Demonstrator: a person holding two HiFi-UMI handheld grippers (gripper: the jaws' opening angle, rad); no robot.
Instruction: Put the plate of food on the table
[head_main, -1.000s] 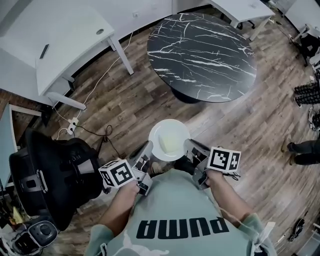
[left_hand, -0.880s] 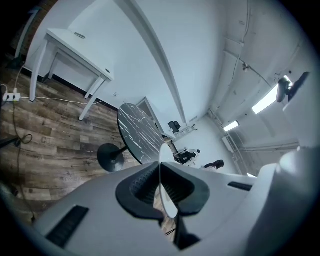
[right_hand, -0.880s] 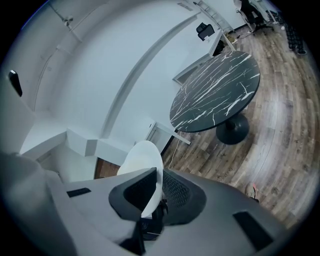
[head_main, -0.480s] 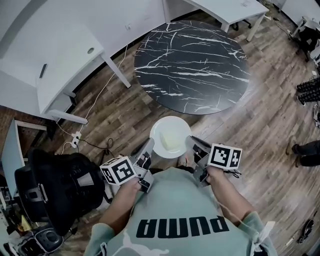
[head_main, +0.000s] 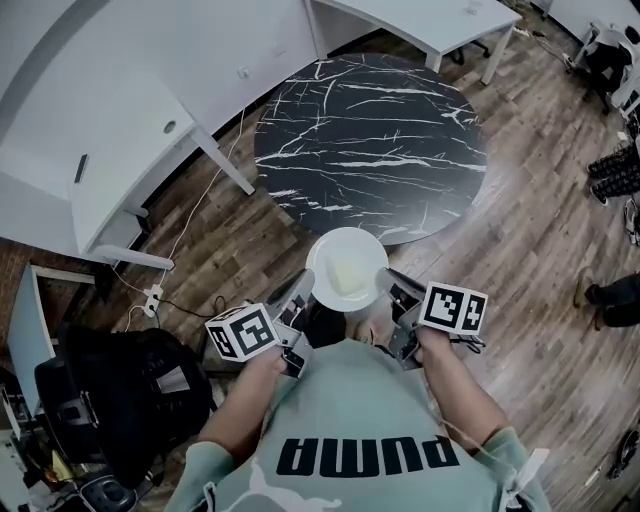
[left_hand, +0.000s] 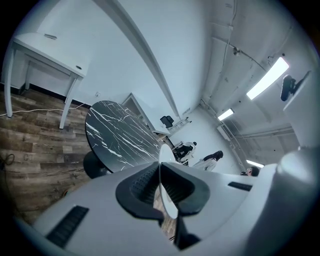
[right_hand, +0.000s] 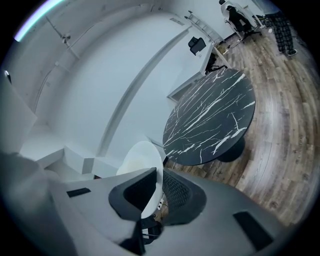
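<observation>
Left gripper (head_main: 301, 296), right gripper (head_main: 393, 287) pinching plate (head_main: 328, 250), food (head_main: 346, 273) seen only overhead

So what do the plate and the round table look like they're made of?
Plate: likely glazed ceramic or melamine, smooth white with a thin rim. Round table: looks like black marble or marble-print laminate, white veins on a dark top; can't tell which.

Your shirt (head_main: 352, 415) bears the brand word PUMA, seen upside down from above. You can read nothing else.
</observation>
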